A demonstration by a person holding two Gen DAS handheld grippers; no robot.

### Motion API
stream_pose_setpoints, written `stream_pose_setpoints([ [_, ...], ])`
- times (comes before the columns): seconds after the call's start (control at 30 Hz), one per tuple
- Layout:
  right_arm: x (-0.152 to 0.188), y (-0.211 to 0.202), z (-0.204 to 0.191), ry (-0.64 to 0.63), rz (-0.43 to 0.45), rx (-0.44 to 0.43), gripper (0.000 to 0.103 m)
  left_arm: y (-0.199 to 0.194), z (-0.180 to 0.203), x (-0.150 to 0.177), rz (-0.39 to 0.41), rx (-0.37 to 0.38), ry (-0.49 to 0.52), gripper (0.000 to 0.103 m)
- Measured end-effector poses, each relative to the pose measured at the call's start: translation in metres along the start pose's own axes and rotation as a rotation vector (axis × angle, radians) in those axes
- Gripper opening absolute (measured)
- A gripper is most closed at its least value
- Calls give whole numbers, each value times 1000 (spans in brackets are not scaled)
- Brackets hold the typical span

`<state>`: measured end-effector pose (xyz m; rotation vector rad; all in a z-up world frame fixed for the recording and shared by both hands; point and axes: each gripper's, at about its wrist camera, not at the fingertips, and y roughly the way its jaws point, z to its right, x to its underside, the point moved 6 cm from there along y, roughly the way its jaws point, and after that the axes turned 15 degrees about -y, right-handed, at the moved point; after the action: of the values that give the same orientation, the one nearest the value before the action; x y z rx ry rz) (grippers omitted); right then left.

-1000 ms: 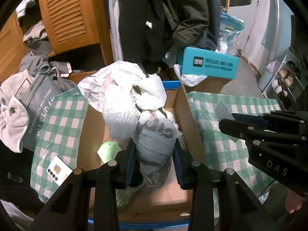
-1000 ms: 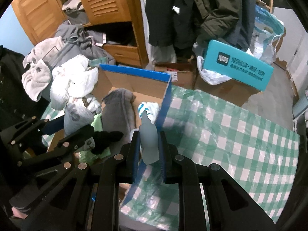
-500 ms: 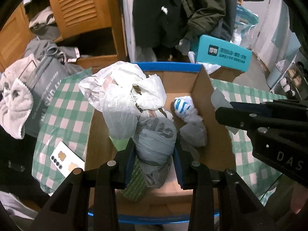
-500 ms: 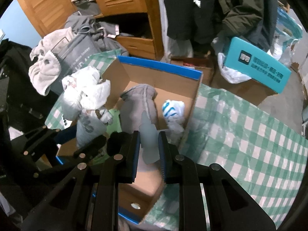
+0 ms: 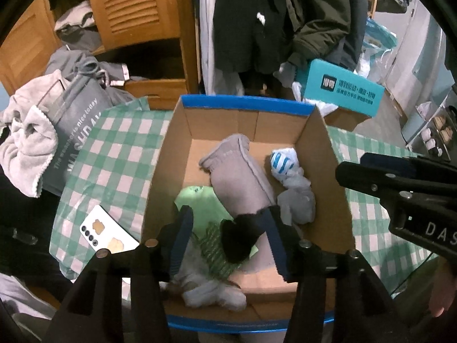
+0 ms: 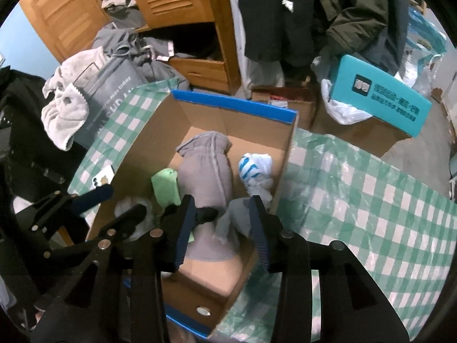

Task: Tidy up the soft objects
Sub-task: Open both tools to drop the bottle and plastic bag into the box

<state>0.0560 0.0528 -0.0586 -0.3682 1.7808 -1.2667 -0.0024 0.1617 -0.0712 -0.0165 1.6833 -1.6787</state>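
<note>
Jaws on my left gripper (image 5: 228,240) and right gripper (image 6: 222,223) are opening over the cardboard box (image 5: 245,105), pinching nothing. Rolled grey garment (image 5: 237,177), striped sock bundle (image 5: 282,163) and green cloth (image 5: 200,203) lie inside; heaped clothes (image 5: 31,140) beside it remain.

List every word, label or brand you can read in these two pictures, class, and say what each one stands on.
"DAS": white letters on the right gripper body; the edge of the picture cuts them off.
"The weather is nice today": small print on the grey bag.
Large letters below it on that bag: partly hidden, not readable.
White characters and logo on the teal box: too blurred to read.
</note>
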Motion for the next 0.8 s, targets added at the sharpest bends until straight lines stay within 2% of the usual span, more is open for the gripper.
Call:
stream_pose_setpoints([
  [0.1, 1, -9, 5, 5, 21, 19, 52, -7, 7, -2, 16, 17, 11, 55],
  [0.37, 10, -32, 17, 8, 59, 51, 58, -27, 28, -3, 81, 24, 81, 57],
  [0.43, 12, -37, 19, 9, 66, 55, 60, -32, 33, -4, 100, 24, 93, 63],
  [0.47, 13, -40, 21, 10, 70, 57, 60, -34, 34, -5, 109, 25, 92, 70],
  [0.6, 20, -51, 30, 25, 88, 74, 63, -46, 39, -8, 147, 62, 75, 73],
  [0.67, 23, -57, 34, 30, 97, 84, 63, -50, 41, -10, 149, 81, 64, 80],
  [0.8, 28, -65, 41, 35, 109, 100, 64, -54, 44, -12, 165, 103, 40, 81],
])
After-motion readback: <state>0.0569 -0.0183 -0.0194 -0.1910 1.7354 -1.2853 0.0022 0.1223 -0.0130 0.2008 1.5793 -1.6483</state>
